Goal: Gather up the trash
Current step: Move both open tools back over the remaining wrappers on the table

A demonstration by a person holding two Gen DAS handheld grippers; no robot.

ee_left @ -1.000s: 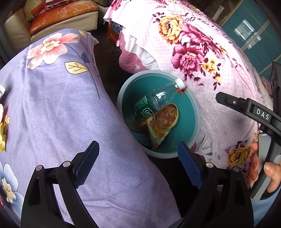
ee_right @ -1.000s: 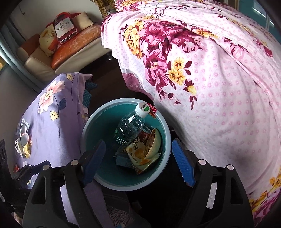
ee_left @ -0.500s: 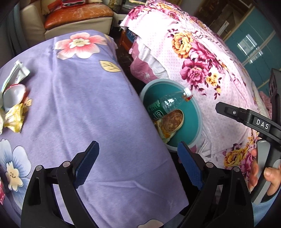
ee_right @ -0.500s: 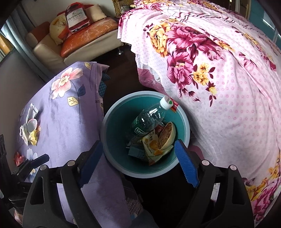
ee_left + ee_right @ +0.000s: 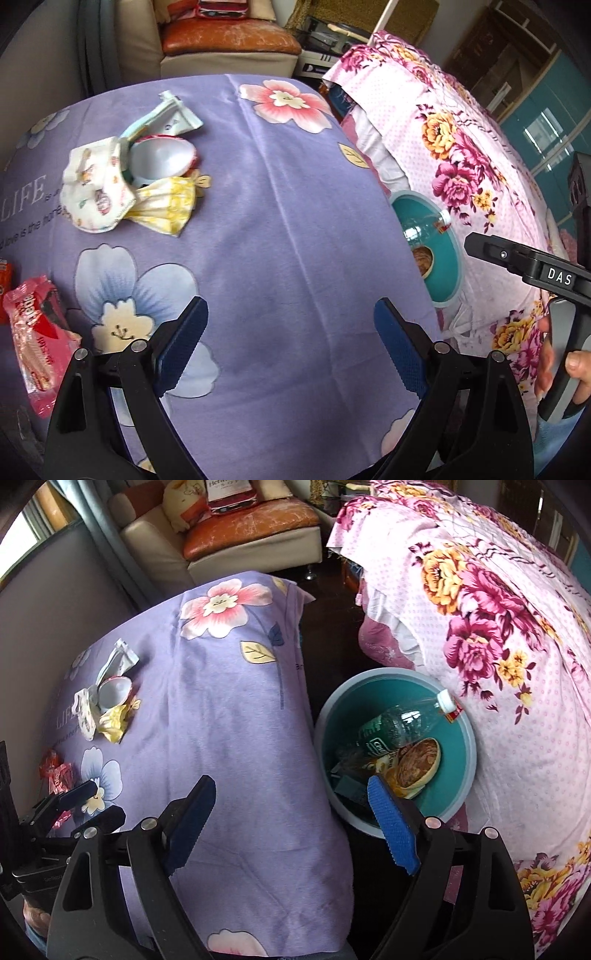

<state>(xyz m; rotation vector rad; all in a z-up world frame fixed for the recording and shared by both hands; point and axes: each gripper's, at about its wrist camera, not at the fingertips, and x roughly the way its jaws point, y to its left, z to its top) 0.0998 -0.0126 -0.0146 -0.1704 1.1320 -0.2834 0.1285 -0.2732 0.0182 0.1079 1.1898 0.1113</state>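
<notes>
Both the left gripper (image 5: 290,334) and right gripper (image 5: 293,821) gape empty; cloth hides half the bin (image 5: 448,258).

Soft, even daylight, perhaps from the window (image 5: 31,524) at upper left; strong fisheye bending, dark vignetted corners, slight blur throughout.

2 steep downward views, shared bin (image 5: 448,258)

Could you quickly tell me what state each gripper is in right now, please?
Left gripper: open, nothing between its blue-padded fingers.
Right gripper: open, empty, beside the round teal plastic trash bin.
</notes>
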